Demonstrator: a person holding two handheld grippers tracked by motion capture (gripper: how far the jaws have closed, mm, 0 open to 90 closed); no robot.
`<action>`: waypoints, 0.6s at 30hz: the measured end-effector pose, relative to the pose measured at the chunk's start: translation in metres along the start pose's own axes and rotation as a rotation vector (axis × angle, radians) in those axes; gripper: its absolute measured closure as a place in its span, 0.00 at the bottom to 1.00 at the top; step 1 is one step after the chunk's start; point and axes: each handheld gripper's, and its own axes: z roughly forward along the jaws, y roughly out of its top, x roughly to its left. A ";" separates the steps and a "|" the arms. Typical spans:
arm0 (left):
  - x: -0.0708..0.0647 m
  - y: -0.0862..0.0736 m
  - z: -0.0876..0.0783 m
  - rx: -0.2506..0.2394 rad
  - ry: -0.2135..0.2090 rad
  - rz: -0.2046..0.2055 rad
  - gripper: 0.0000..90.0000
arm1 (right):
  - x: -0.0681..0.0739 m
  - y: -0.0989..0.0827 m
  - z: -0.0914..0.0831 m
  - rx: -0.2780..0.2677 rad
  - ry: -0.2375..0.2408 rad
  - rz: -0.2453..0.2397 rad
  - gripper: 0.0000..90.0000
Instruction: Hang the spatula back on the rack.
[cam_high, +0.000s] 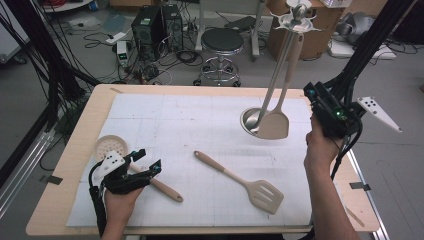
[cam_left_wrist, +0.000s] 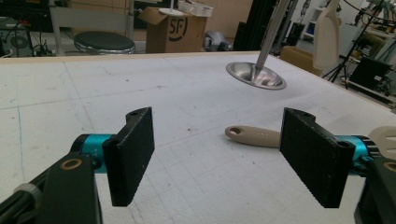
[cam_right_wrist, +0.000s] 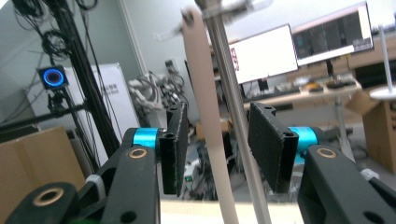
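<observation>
A metal utensil stand (cam_high: 255, 122) rises from its round base at the back right of the white mat. A beige solid spatula (cam_high: 274, 125) hangs from the stand's top ring (cam_high: 298, 20). My right gripper (cam_high: 312, 95) is raised just right of the stand. In the right gripper view it (cam_right_wrist: 217, 147) is open, with the spatula's handle (cam_right_wrist: 205, 116) and the stand's pole (cam_right_wrist: 233, 107) between the jaws, and neither pad presses on them. My left gripper (cam_high: 148, 159) rests at the front left, open (cam_left_wrist: 223, 154) and empty, above the handle of a beige skimmer (cam_high: 111, 146).
A beige slotted spatula (cam_high: 240, 182) lies in the middle front of the mat; its handle (cam_left_wrist: 254, 135) shows beyond the left jaws. The stand's base (cam_left_wrist: 256, 75) lies farther off. A stool (cam_high: 221, 42), cables and cardboard boxes stand on the floor beyond the table.
</observation>
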 end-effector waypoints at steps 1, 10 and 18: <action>0.000 0.000 0.000 0.000 0.000 0.000 0.30 | 0.000 0.004 0.002 -0.010 0.011 0.004 0.66; 0.000 0.000 0.000 0.000 -0.001 0.003 0.30 | 0.001 0.016 0.017 -0.103 0.089 0.047 0.80; 0.002 0.000 0.000 -0.001 0.002 -0.001 0.30 | -0.005 0.011 0.036 -0.179 0.057 0.018 1.00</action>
